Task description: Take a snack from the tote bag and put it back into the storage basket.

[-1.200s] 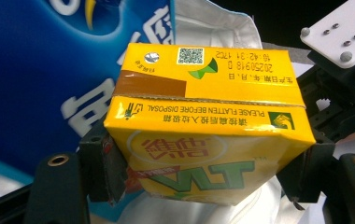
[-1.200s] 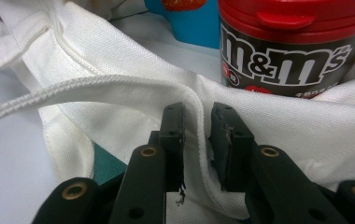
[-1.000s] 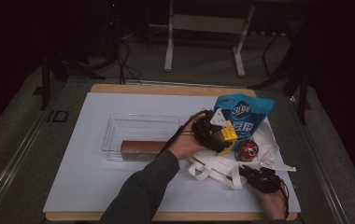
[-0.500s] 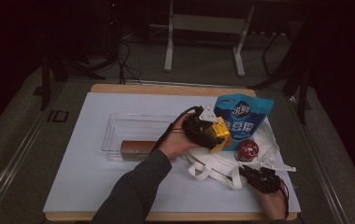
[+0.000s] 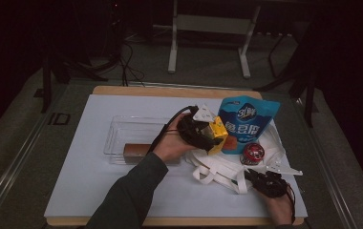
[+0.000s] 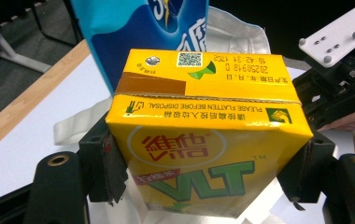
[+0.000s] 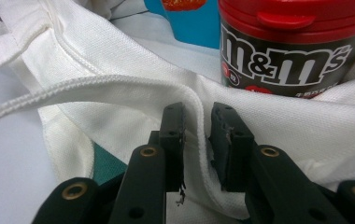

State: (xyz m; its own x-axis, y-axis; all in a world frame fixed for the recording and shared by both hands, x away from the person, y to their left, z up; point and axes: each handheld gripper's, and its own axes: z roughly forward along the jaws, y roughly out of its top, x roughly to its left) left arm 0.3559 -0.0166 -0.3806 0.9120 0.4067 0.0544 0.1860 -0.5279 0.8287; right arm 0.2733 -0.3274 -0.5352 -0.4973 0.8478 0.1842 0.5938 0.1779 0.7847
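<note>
At left of centre in the high view: a clear tray (image 5: 117,125), with a brown bar (image 5: 136,150) along its near wall. Just right of it, at mid-frame, the left gripper (image 5: 207,135), lifted off the table and clamped wide on the yellow drink carton (image 5: 219,135). Further right, a blue pouch (image 5: 249,123) standing upright, then a red-lidded candy jar (image 5: 253,153) on the white cloth bag (image 5: 220,168). At lower right, the right gripper (image 5: 264,182), low on the table.

Possible trouble, judged from here: may slip or tilt out of the pads if swung quickly, being smooth card; may dent if squeezed harder; may knock over the pouch just beside. Pulling the bag could also topple the jar.

From the left gripper view: pads pressing both narrow sides of the carton (image 6: 208,140), hard to tell from above. From the right gripper view: jaws narrow, pinching the bag's stitched hem (image 7: 196,116), with the jar (image 7: 290,46) close behind.
</note>
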